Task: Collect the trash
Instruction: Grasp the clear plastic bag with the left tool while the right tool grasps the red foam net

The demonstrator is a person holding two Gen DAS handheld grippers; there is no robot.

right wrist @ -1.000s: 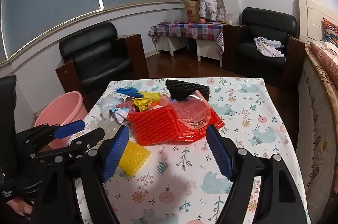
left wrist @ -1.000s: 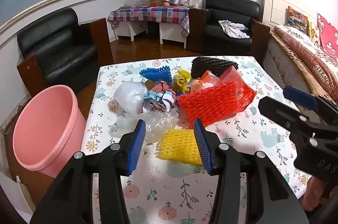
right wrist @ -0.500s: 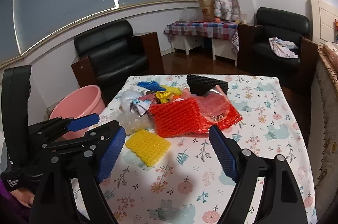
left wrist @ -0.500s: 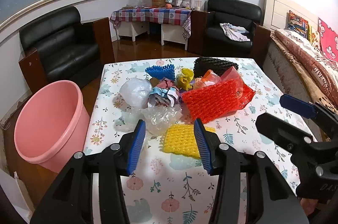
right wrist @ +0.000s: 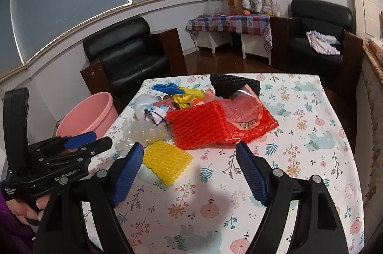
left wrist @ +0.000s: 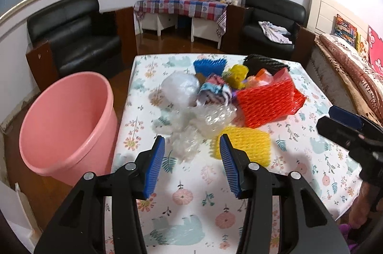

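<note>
A heap of trash lies on the floral table (left wrist: 198, 201): yellow foam net (left wrist: 249, 143) (right wrist: 166, 159), red foam net (left wrist: 265, 102) (right wrist: 198, 124), red plastic bag (right wrist: 249, 120), clear crumpled plastic (left wrist: 191, 132) (right wrist: 136, 132), white bag ball (left wrist: 179, 88), blue net (left wrist: 209, 66), black net (left wrist: 263, 62) (right wrist: 233, 84), yellow wrappers. My left gripper (left wrist: 192, 165) is open and empty, just short of the clear plastic and yellow net. My right gripper (right wrist: 189, 172) hovers open and empty near the table's front, the yellow net by its left finger.
A pink bucket (left wrist: 64, 120) (right wrist: 86, 115) stands on the floor left of the table. Black armchairs (left wrist: 76, 38), a checkered-cloth side table (left wrist: 182, 7) and a bed (left wrist: 354, 67) ring the room. A hand (right wrist: 26, 208) holds the left gripper's handle.
Both grippers have pulled back and lifted a little from the pile, so the trash sits farther off. Their jaws stayed open. The trash itself has not moved.
</note>
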